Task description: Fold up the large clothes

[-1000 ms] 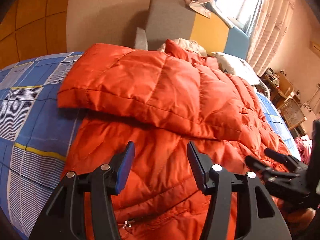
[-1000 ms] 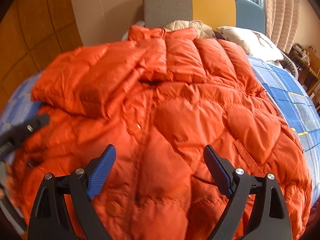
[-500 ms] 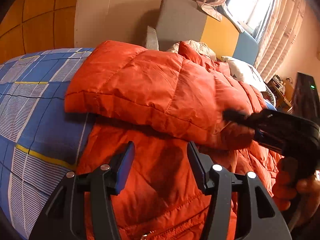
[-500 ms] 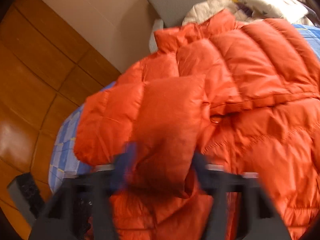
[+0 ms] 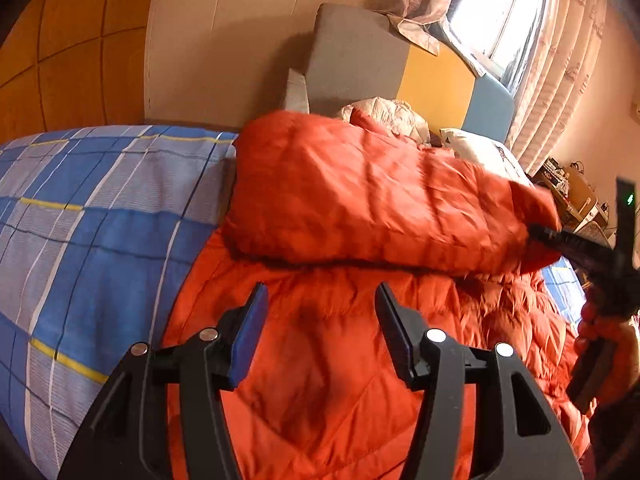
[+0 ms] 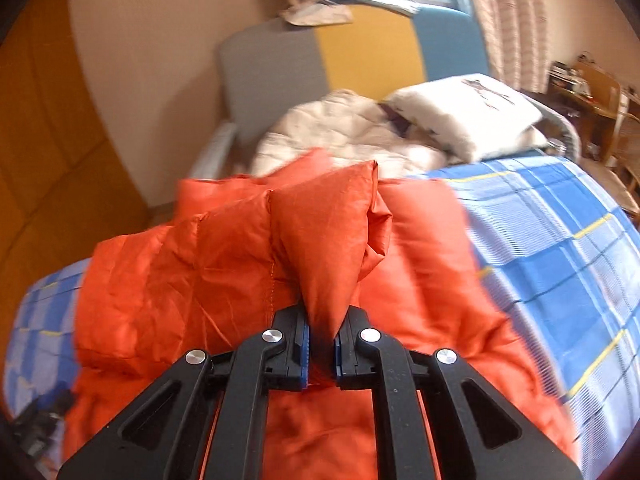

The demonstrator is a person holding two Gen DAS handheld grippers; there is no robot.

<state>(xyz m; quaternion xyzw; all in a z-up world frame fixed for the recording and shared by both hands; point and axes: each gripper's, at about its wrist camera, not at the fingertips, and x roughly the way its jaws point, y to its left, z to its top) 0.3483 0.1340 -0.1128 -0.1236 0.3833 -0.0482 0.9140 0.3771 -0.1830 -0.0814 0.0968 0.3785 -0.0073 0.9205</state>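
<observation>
An orange puffer jacket [image 5: 352, 208] lies on the bed, its sleeve [image 5: 376, 196] folded across the body. My left gripper [image 5: 320, 320] is open and empty, hovering over the jacket's lower part. My right gripper [image 6: 320, 348] is shut on the end of the sleeve [image 6: 324, 248], which bunches up between its pads. In the left wrist view the right gripper [image 5: 560, 240] shows at the right edge, holding the sleeve end lifted over the jacket.
The bed has a blue checked sheet [image 5: 92, 220]. A white pillow [image 6: 464, 116] and a pale quilt [image 6: 344, 132] lie at the headboard [image 5: 360, 56]. A wooden wall panel [image 5: 60, 52] is at the left, curtains [image 5: 560, 60] and a cluttered desk [image 5: 572, 192] at the right.
My right gripper moved from the jacket's hem to the folded sleeve, closed on its end and pulled it to the right. The left gripper stayed open, shifting slightly.
</observation>
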